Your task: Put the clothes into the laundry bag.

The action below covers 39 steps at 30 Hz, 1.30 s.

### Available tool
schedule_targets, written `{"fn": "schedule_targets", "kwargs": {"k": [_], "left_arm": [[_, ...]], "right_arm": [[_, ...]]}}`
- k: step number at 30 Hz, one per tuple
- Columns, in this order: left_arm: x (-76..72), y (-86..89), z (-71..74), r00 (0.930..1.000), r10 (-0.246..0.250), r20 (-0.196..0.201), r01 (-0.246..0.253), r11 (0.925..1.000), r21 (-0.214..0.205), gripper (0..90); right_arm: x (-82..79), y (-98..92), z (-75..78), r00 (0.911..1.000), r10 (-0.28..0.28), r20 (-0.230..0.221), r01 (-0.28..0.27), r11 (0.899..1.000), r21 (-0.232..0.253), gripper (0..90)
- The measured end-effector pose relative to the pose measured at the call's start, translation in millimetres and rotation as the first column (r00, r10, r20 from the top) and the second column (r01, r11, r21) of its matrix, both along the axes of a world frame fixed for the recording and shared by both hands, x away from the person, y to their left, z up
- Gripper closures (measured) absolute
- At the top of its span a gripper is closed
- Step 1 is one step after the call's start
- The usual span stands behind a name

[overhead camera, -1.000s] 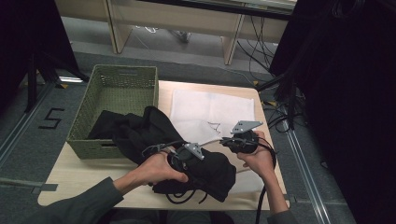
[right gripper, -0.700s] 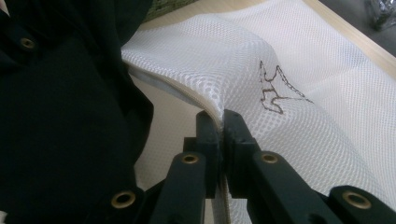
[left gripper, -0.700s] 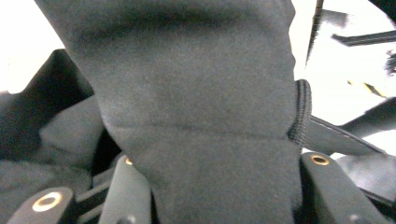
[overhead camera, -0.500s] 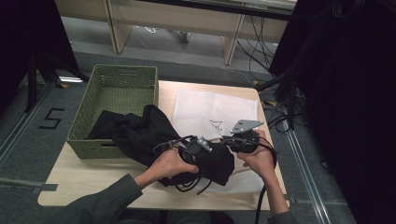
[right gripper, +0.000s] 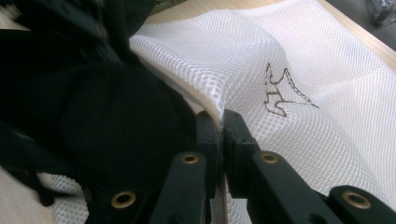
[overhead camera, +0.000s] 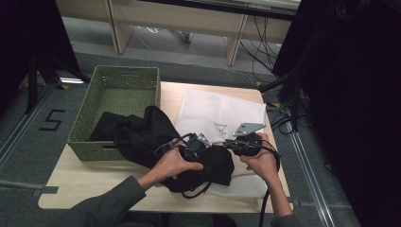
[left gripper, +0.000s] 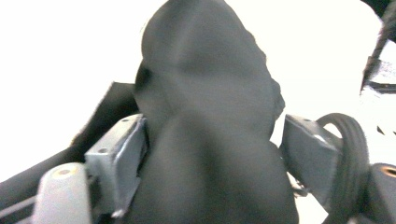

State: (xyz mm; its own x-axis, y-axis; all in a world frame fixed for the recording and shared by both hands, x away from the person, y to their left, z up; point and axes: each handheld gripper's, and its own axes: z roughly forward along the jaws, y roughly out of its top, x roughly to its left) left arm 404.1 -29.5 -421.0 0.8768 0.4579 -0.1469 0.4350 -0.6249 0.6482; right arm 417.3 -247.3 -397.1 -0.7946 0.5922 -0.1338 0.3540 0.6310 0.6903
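Right hand-held gripper (right gripper: 220, 122) of mine pinches the white mesh bag's (right gripper: 289, 70) edge, holding it up. Left hand-held gripper (left gripper: 212, 140), jaws just spread wide, straddles the black garment (left gripper: 205, 93) immediately left of that bag mouth, nearer it.

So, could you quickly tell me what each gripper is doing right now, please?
Left gripper: jaws have just been opening; black garment between them, not pinched.
Right gripper: shut on the white mesh bag edge.

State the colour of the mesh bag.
White mesh laundry bag, with a small dark brown emblem; clearest in the right gripper view.
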Motion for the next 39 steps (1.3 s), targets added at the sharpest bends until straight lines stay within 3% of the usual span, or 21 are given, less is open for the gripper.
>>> {"fn": "schedule_targets", "kwargs": {"k": [4,10,13,14,17,18,19,23,26,29,30,32,33,37,39], "left_arm": [[-9.9,13.6,7.3,0.9997,-0.021,0.016,0.021,0.9997,0.012,20.5],[-34.0,29.9,-2.1,0.9975,-0.057,0.04,0.057,0.9981,0.024,19.3],[-37.8,33.4,-10.0,0.9959,-0.082,0.039,0.079,0.995,0.061,20.1],[-36.7,33.4,-15.2,0.9955,-0.09,0.027,0.088,0.9926,0.084,23.6],[-33.9,28.4,-23.6,0.9927,-0.119,0.02,0.116,0.9876,0.106,58.4],[-31.8,24.7,-23.9,0.9922,-0.124,0.005,0.124,0.9888,0.083,65.8],[-29.6,21.8,-22.1,0.993,-0.118,-0.002,0.118,0.9912,0.061,70.7],[-19.2,5.3,-8.0,0.9947,-0.077,0.068,0.074,0.9962,0.047,76.0],[-7.8,-7.4,-4.2,0.9963,-0.039,0.076,0.038,0.9992,0.016,76.0],[6.3,-13.7,-17.8,0.9954,0.026,0.093,-0.029,0.9993,0.024,70.3],[10.1,-14.3,-24.0,0.9954,0.057,0.076,-0.058,0.9982,0.013,67.1],[13.0,-11.9,-29.1,0.9977,0.068,0.002,-0.068,0.9974,-0.025,56.0],[11.4,-10.4,-27.6,0.9974,0.071,-0.014,-0.071,0.9966,-0.042,50.6],[-2.7,6.1,-1.7,0.9991,0.041,0.014,-0.04,0.9967,-0.071,34.2],[-7.5,22.8,16.3,0.997,0.052,0.058,-0.047,0.9955,-0.082,30.2]], "right_arm": [[-0.5,-0.1,0.2,1.0,0.002,-0.002,-0.002,1.0,0.0,86.9],[-0.2,0.4,-1.0,1.0,0.007,-0.004,-0.007,1.0,-0.003,86.8],[-0.2,1.2,-1.3,1.0,0.002,-0.01,-0.002,1.0,-0.003,86.8],[-0.5,1.6,-1.4,0.9999,0.003,-0.011,-0.003,1.0,-0.005,86.8],[-0.3,2.4,-1.1,0.9999,0.011,-0.005,-0.011,1.0,-0.008,86.8],[-0.5,2.7,-1.1,0.9999,0.011,-0.004,-0.011,1.0,-0.009,86.8],[-1.1,3.0,-1.1,0.9999,0.008,-0.008,-0.009,1.0,-0.01,86.8],[-2.3,3.9,1.9,1.0,0.009,-0.001,-0.009,1.0,0.002,86.9],[-3.9,5.5,5.0,0.9997,0.02,0.013,-0.02,1.0,-0.003,87.1],[-5.6,6.8,7.4,0.9998,0.013,0.015,-0.013,1.0,0.0,87.0],[-5.7,6.7,7.0,0.9997,0.017,0.015,-0.017,1.0,-0.002,87.1],[-5.0,6.7,4.5,0.9998,0.02,0.006,-0.02,1.0,-0.008,87.1],[-4.4,6.4,3.1,0.9998,0.02,0.006,-0.02,1.0,-0.012,87.1],[-3.1,4.2,-1.4,0.9998,0.016,-0.008,-0.016,1.0,-0.008,87.0],[-2.9,4.2,-1.2,0.9998,0.018,-0.006,-0.018,1.0,-0.007,87.0]]}}
